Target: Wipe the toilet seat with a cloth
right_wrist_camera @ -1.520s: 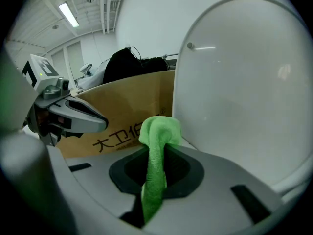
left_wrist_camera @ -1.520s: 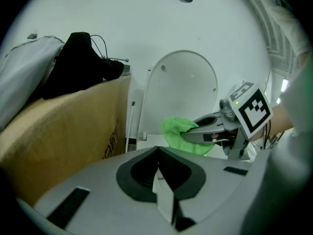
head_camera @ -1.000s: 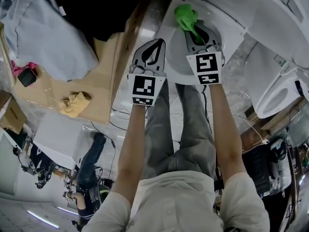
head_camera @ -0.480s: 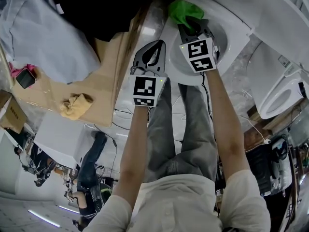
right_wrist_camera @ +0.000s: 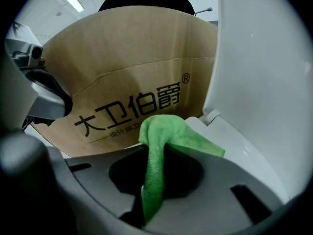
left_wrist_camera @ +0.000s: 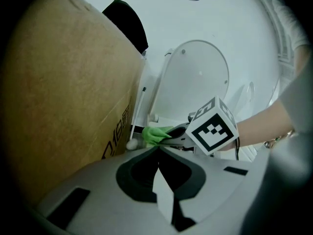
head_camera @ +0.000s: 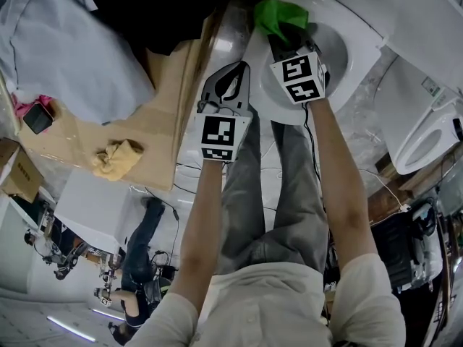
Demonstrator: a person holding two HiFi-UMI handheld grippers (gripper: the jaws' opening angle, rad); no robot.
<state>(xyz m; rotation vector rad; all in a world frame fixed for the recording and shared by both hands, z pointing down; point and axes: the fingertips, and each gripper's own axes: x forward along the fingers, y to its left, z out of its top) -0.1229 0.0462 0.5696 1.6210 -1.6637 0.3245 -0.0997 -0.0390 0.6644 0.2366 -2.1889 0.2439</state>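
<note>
1. Grey stone floor (head_camera: pixel 365 103) carries a white toilet at the top of your head view, with a large cardboard box (head_camera: pixel 155 121) just beside it on your left and a second toilet (head_camera: pixel 423 139) off to your right.
2. Your right tool (head_camera: pixel 288 38) reaches over the toilet seat (head_camera: pixel 358 45). Its jaws are clamped on the green cloth (head_camera: pixel 278 16).
3. In the right gripper view the cloth (right_wrist_camera: pixel 166 136) runs as a narrow strip down between the jaws. Its bunched end spills forward onto the white seat rim (right_wrist_camera: pixel 230 141), close to the hinge and the raised lid (right_wrist_camera: pixel 264 72).
4. That bunched end sits at the seat's rear corner on the box side, with the printed face of the box (right_wrist_camera: pixel 132 72) right behind it.
5. Your left tool (head_camera: pixel 239 69) hangs beside the bowl, between the box and the toilet. Its jaws are pressed together with nothing in them.
6. A crumpled yellow rag (head_camera: pixel 116 157) lies on the flattened cardboard, well apart from both tools.
</note>
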